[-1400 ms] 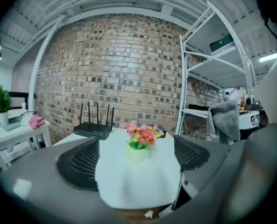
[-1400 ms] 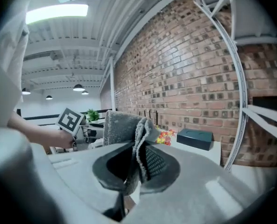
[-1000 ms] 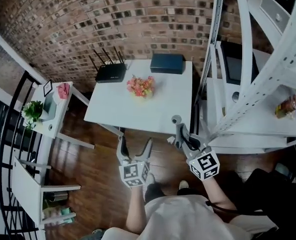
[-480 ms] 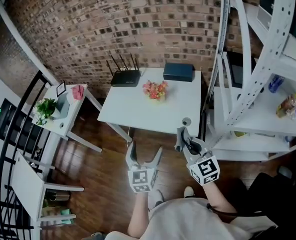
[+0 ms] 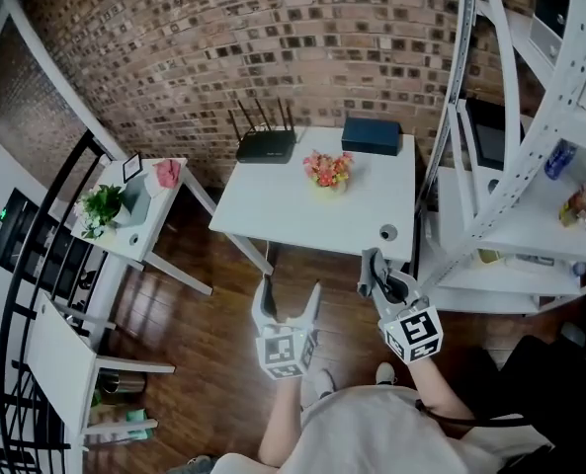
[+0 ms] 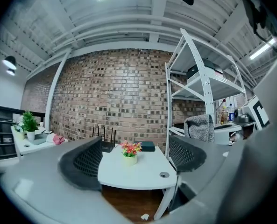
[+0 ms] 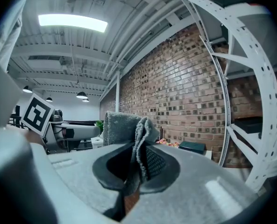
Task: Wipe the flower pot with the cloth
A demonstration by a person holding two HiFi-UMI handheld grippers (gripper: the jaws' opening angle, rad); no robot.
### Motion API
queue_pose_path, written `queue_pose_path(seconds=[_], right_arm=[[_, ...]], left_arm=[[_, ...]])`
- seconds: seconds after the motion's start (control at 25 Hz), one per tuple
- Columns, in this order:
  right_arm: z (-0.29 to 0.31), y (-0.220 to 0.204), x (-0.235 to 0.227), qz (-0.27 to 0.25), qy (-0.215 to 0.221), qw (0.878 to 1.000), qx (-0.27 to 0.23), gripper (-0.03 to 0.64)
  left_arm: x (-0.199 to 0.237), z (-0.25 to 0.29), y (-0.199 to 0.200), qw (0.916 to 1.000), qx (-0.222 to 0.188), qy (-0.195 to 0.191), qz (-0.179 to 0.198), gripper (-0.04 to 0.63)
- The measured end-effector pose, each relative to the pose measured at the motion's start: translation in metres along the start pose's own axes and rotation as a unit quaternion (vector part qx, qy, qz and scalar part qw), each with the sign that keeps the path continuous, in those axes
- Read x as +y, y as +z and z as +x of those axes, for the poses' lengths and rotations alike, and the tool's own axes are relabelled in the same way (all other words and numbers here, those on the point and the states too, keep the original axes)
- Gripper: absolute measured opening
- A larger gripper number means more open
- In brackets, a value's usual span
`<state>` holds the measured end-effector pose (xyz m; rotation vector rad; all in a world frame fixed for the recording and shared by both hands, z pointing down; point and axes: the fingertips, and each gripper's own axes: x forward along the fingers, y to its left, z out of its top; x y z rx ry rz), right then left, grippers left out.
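Flower pot with pink and orange blooms stands toward the back of the white table, between a router and a dark box, well apart from both grippers. Neither tool has reached it, so wiping has not begun.

Right gripper: jaws are clamped on a folded grey cloth. The fold rises above the pads, which leaves a free face of fabric forward of the jaws, presumably to meet the pot before the plastic does.

Left gripper: jaws stand partly apart and are closing, with nothing between them. The pot shows far off through the gap. This hand is probably reserved for steadying the pot during wiping.

Both tools point roughly level toward the table's near edge, lined up with the pot for an approach.
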<state>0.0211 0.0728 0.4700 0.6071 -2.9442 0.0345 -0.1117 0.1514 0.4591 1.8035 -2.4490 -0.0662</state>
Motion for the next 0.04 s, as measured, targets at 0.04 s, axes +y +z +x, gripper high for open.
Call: queue_pose_path(seconds=[0.04], right_arm=[[0.0022,-0.0008,0.0054,0.0,0.003,1.0,0.003,0.002]], left_arm=[[0.0056,-0.0027,-0.0003,1.0,0.0,0.002,-0.001,0.46]])
